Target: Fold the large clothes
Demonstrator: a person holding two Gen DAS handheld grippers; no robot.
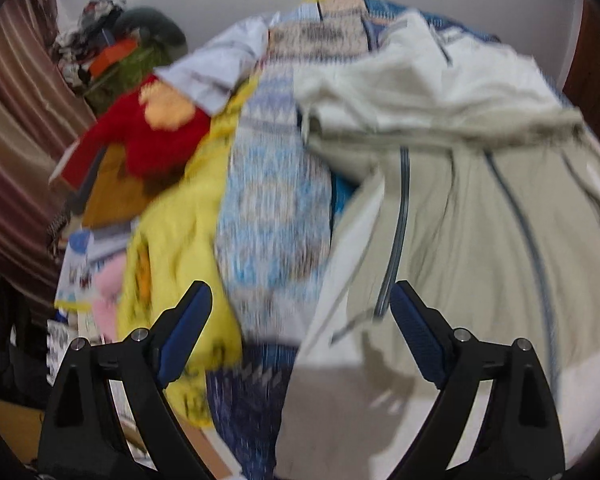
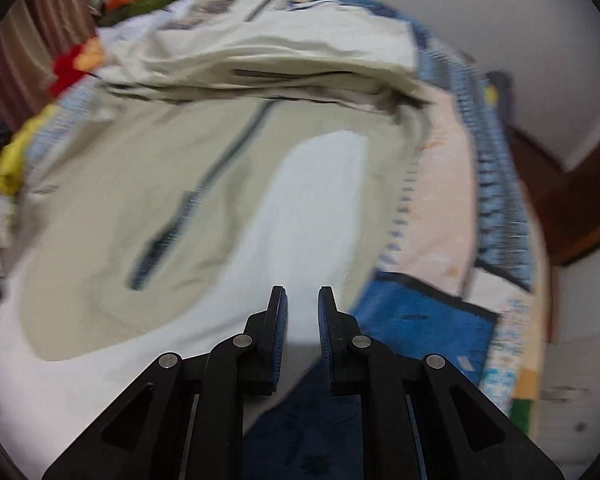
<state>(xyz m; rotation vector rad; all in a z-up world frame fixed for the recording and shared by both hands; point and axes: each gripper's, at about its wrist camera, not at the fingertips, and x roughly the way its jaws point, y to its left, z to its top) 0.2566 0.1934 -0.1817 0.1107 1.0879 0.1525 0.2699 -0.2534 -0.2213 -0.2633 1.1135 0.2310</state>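
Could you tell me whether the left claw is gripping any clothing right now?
No, the left claw stands wide open above the clothes, with nothing pinched.

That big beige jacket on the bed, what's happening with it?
A person is folding it with two grippers. The beige jacket lies spread over a patchwork bedspread. The right hand-held gripper is nearly shut, with white fabric between its pads. The left hand-held gripper is open and empty above it.
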